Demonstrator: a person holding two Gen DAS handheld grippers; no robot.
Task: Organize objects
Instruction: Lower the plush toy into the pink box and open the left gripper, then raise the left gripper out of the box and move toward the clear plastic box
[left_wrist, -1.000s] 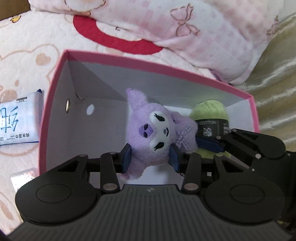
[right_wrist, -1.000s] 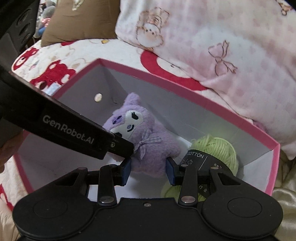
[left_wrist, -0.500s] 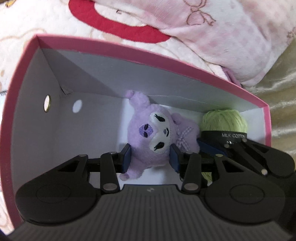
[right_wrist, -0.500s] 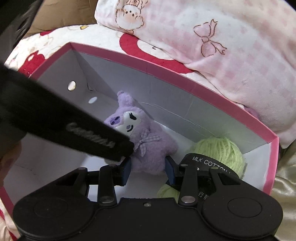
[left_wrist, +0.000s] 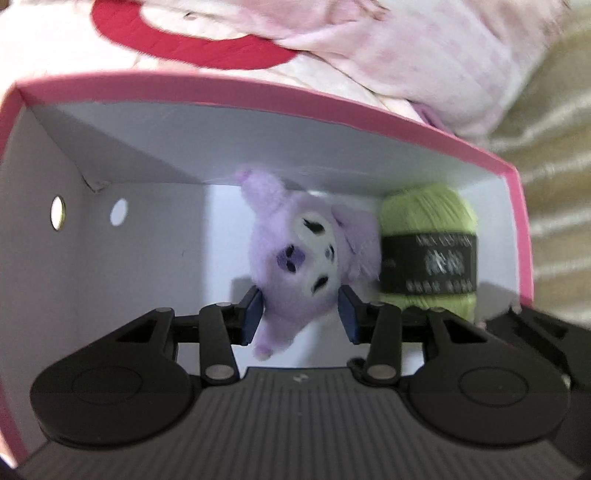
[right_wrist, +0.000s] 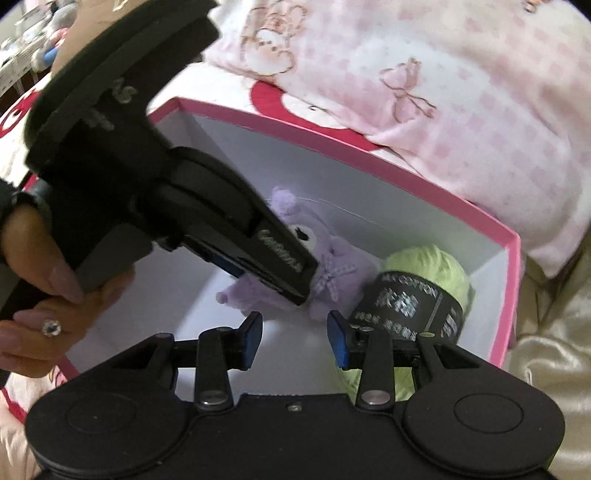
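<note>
A purple plush toy (left_wrist: 295, 258) lies on the floor of a pink-rimmed white box (left_wrist: 258, 92), close to the back wall. Beside it on the right is a light green yarn ball (left_wrist: 424, 206) with a black label. My left gripper (left_wrist: 300, 314) reaches down into the box. Its jaws are opening around the plush's head, and the pads stand at the sides of the head without squeezing it. In the right wrist view my right gripper (right_wrist: 295, 336) hovers over the box floor, short of the plush (right_wrist: 340, 258) and left of the yarn (right_wrist: 432, 258). Its pads are apart with nothing between them.
The box (right_wrist: 332, 147) sits on a bed quilt with red patterns (left_wrist: 203, 48). A pink checked blanket (right_wrist: 443, 92) is heaped behind it and a beige satin cloth (right_wrist: 554, 369) lies at the right. A hand with a ring (right_wrist: 48, 325) holds the left gripper.
My left gripper has gone deeper into the box with the plush, which now lies beside the yarn. The pads stand slightly wider. The right gripper has drawn back a little from the plush.
</note>
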